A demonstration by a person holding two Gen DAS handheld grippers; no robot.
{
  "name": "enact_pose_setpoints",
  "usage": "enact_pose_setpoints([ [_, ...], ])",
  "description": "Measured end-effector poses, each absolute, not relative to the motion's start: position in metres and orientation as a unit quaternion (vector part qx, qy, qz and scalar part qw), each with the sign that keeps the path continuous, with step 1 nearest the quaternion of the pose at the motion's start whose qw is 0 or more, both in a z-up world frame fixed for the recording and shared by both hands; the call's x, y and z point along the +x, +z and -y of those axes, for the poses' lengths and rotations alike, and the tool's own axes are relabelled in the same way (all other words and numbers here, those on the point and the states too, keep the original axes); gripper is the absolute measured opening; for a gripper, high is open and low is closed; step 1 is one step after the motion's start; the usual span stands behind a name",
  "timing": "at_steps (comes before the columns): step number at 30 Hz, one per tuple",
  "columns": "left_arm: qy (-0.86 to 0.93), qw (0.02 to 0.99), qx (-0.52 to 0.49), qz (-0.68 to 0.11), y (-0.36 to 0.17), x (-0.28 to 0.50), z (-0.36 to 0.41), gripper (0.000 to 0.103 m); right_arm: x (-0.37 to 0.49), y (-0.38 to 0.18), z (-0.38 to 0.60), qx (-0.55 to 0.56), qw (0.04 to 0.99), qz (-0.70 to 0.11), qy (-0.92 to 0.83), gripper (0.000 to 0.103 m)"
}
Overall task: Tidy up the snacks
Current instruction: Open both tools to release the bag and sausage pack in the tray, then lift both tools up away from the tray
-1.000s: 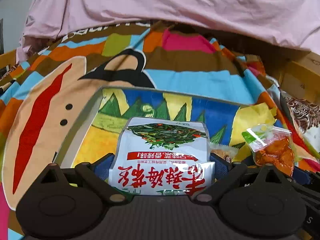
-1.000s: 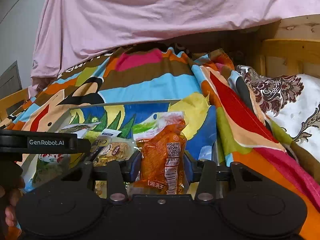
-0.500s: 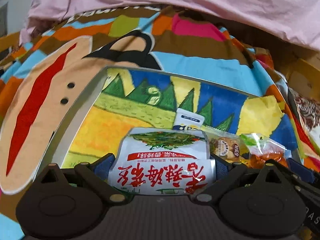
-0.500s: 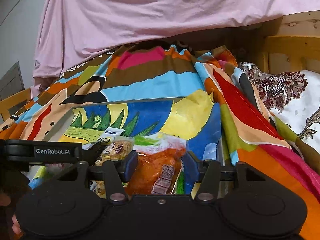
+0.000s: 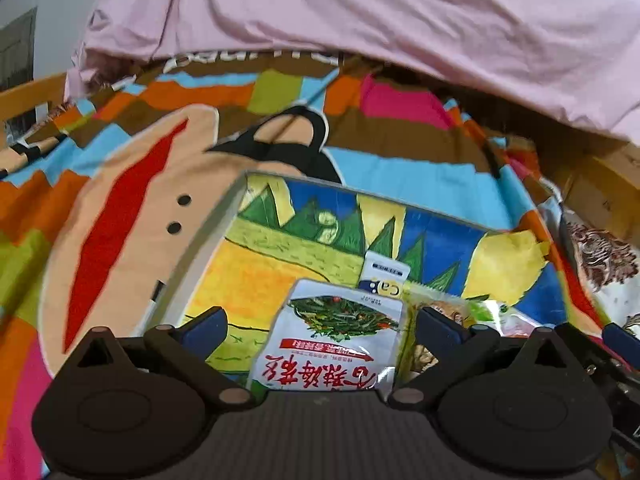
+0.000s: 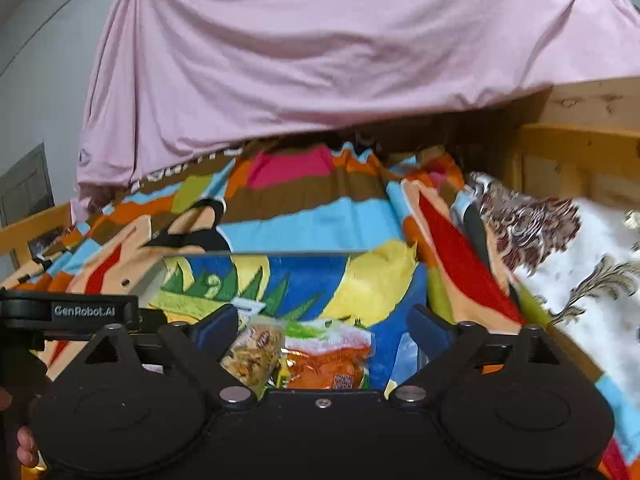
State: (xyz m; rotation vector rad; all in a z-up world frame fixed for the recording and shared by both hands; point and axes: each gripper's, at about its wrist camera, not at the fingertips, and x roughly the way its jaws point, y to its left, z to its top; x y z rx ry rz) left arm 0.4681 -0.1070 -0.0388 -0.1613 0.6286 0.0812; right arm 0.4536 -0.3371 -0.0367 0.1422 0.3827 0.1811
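4 snack packets lie in 1 shallow grey-rimmed tray with a painted landscape bottom (image 5: 236,216), set on a multicoloured cartoon-print blanket (image 5: 132,200) under a draped pink sheet (image 5: 360,20). Count: 1 white foil pouch with red lettering and a green vegetable picture (image 5: 340,340), 1 small white-and-blue sachet (image 5: 382,276) just behind it, 1 clear bag of brownish-yellow snacks (image 6: 254,354), 1 orange snack bag with a green-white top (image 6: 328,360) touching that bag's right side. Left gripper (image 5: 320,326): jaws spread wide, have just been opening; white pouch lies between them, nearer the right finger, pads clear of it. Right gripper (image 6: 324,330): jaws spread wide, have just been opening; orange bag and clear bag both lie in the tray between and below the fingers, neither pinched. 1 person's fingers (image 6: 26,446) show at the lower left of the right wrist view.
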Motion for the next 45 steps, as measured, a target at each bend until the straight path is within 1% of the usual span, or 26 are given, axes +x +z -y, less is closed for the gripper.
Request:
enact_pose_setpoints([
  [5, 0.042, 0.955, -0.071, -0.286, -0.019, 0.44, 0.099, 0.102, 0.427, -0.008, 0.342, 0.078, 0.98, -0.165, 0.084, 0.101],
  [7, 0.044, 0.957, -0.067, -0.277, -0.01, 0.428, 0.095, 0.102, 0.412, 0.004, 0.345, 0.084, 0.982, -0.151, 0.081, 0.102],
  [13, 0.053, 0.963, -0.075, -0.254, 0.017, 0.389, 0.08, 0.102, 0.369, 0.032, 0.342, 0.08, 0.986, -0.125, 0.074, 0.102],
  [18, 0.058, 0.968, -0.076, -0.231, 0.034, 0.348, 0.069, 0.102, 0.336, 0.046, 0.329, 0.065, 0.987, -0.126, 0.079, 0.102],
  [22, 0.053, 0.974, -0.067, -0.209, 0.044, 0.312, 0.061, 0.103, 0.299, 0.046, 0.312, 0.045, 0.986, -0.138, 0.084, 0.102],
  [34, 0.041, 0.975, -0.075, -0.206, 0.032, 0.23, 0.036, 0.103, 0.219, 0.043, 0.277, -0.015, 0.985, -0.141, 0.096, 0.102],
  [45, 0.032, 0.978, -0.023, -0.205, 0.015, 0.183, 0.033, 0.103, 0.184, 0.034, 0.274, -0.021, 0.985, -0.147, 0.09, 0.102],
])
